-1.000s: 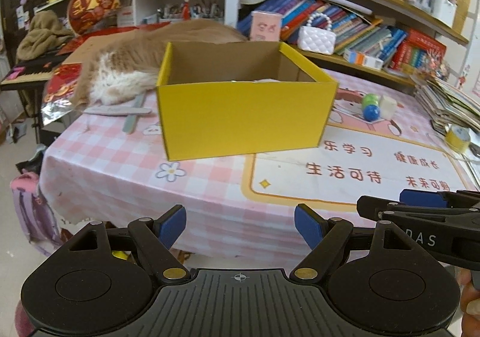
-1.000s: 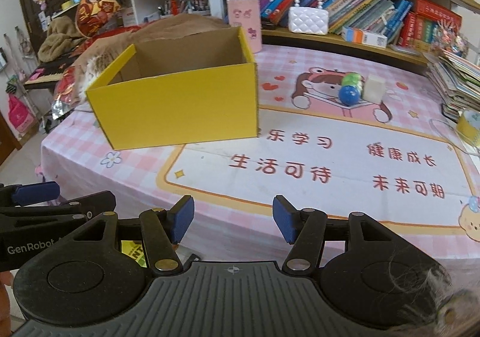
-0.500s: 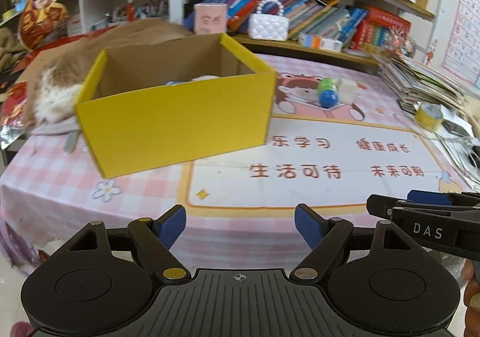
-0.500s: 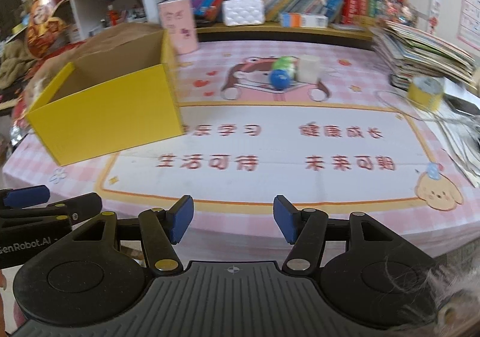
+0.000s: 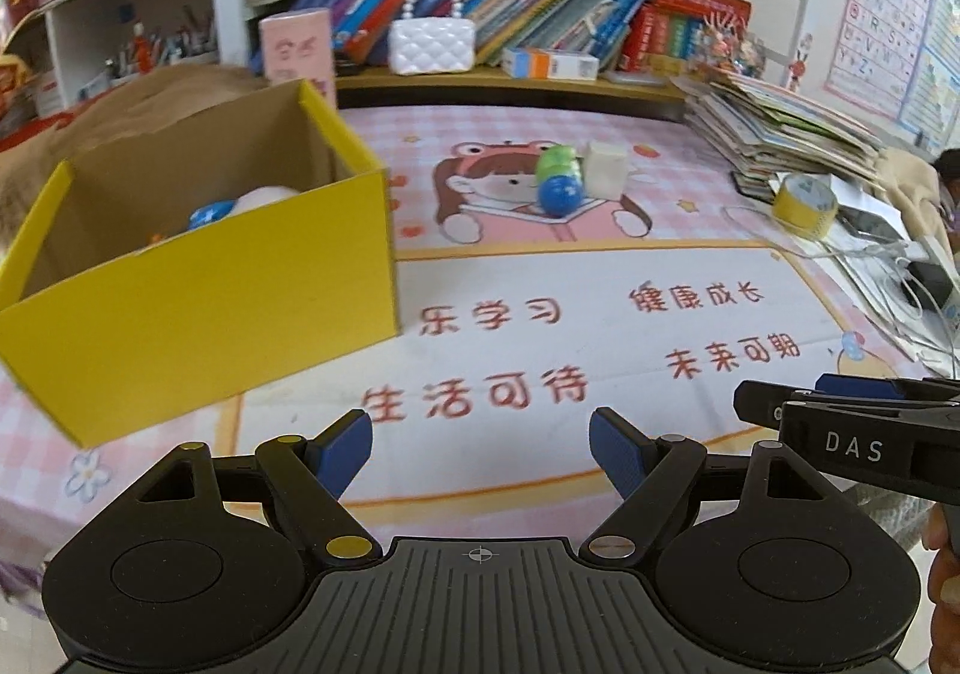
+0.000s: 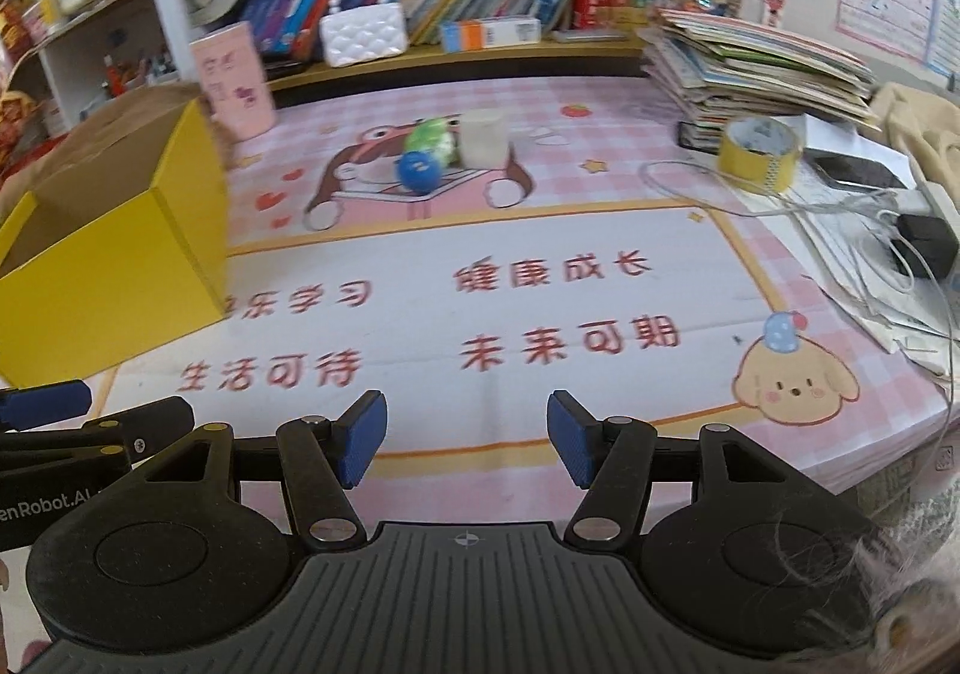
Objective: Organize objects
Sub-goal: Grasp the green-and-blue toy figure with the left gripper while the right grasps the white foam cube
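A yellow cardboard box point(image 5: 204, 308) stands open on the left of the pink table mat, with a blue and a white item inside point(image 5: 240, 206). Far back on the mat sit a blue ball point(image 5: 558, 192), a green toy point(image 5: 558, 162) and a white cube point(image 5: 607, 171), close together; the right wrist view shows the ball point(image 6: 420, 170) and the cube point(image 6: 482, 138) too. My left gripper point(image 5: 480, 452) hovers open over the mat's front edge, empty. My right gripper point(image 6: 461, 449) is open and empty as well, and its side shows in the left wrist view point(image 5: 852, 428).
A roll of yellow tape point(image 6: 759, 153), cables point(image 6: 864, 254) and a stack of books point(image 6: 756, 68) crowd the right side. A pink holder point(image 6: 234, 80) and a white quilted purse point(image 5: 431, 47) stand at the back below shelves of books. A furry brown heap point(image 5: 180, 86) lies behind the box.
Both grippers have swung to the right along the table's front edge; the yellow box has slid toward the left of both views and the tape and book stack have come in. Jaws unchanged.
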Available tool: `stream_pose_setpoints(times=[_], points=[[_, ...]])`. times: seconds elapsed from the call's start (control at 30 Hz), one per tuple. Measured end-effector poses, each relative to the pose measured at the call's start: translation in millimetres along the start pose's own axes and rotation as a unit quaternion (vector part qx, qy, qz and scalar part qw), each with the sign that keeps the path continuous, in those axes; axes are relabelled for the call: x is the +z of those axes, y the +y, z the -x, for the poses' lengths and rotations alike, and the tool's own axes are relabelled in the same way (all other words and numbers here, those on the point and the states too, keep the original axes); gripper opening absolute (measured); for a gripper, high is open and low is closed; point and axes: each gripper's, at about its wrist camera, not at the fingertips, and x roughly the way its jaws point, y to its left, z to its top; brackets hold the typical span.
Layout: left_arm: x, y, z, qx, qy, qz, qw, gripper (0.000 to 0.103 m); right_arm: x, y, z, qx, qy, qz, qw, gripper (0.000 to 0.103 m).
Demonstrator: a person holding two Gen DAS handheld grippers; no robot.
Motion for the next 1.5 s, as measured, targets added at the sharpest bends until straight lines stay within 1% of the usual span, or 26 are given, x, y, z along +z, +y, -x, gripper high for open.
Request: stream_pose_setpoints(times=[0.17, 0.27, 0.6, 0.77, 0.9, 1.2, 1.33, 1.5], points=[[16, -10, -15, 0.000, 0.002, -0.003, 1.0000, 0.082, 14, -13, -12, 0.000, 0.002, -0.005, 1.000, 0.057], [27, -16, -25, 0.007, -0.002, 0.000, 1.0000, 0.082, 28, -20, -21, 0.007, 0.001, 0.000, 1.000, 0.057], [78, -32, -58, 0.036, -0.030, 0.030, 0.9984, 0.082, 90, -42, -62, 0.040, -0.017, 0.029, 0.999, 0.058], [96, -38, -75, 0.050, -0.034, 0.045, 0.9972, 0.082, 117, -46, -86, 0.060, -0.018, 0.048, 0.997, 0.058], [109, -45, -88, 0.055, -0.036, 0.052, 0.9965, 0.080, 134, -51, -103, 0.066, -0.022, 0.057, 0.996, 0.058], [130, -60, -121, 0.064, -0.024, 0.046, 0.9966, 0.080, 163, -68, -138, 0.081, -0.012, 0.061, 0.995, 0.058], [135, -66, -143, 0.078, -0.012, 0.030, 0.9964, 0.080, 173, -70, -161, 0.092, -0.007, 0.066, 0.994, 0.058], [139, -72, -166, 0.085, 0.008, 0.017, 0.9962, 0.080, 190, -67, -193, 0.122, 0.001, 0.078, 0.989, 0.058]])
